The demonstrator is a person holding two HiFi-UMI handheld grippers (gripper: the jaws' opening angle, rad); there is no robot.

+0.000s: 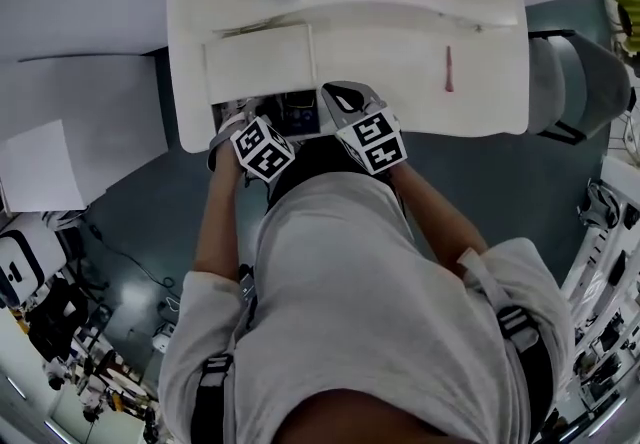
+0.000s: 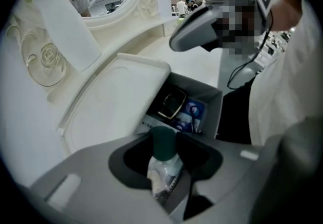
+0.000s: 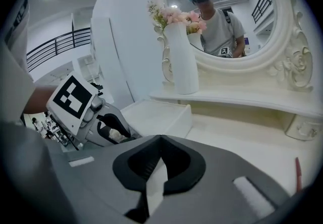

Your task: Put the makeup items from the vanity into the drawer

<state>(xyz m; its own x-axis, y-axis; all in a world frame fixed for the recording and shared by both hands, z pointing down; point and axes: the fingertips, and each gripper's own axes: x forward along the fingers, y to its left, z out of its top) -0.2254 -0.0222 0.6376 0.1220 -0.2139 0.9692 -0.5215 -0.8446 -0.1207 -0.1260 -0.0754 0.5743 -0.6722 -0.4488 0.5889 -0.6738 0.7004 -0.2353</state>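
Observation:
My left gripper (image 2: 165, 141) points steeply down over the open drawer (image 2: 214, 94) at the vanity's front left. A clear bottle with a dark green cap (image 2: 162, 170) stands between its jaws, which sit wide with a gap on each side of the cap. In the drawer lie a black compact with a gold rim (image 2: 172, 103) and a blue packet (image 2: 193, 114). My right gripper (image 3: 160, 142) is shut and empty, held beside the drawer (image 1: 298, 115) above the vanity top. A thin red pencil (image 1: 449, 69) lies on the vanity (image 1: 400, 82) to the right.
A white flat box (image 1: 260, 62) sits on the vanity behind the drawer. A white vase with flowers (image 3: 181, 61) stands at the back before the oval mirror (image 3: 227, 16). A grey chair (image 1: 580, 92) is to the vanity's right.

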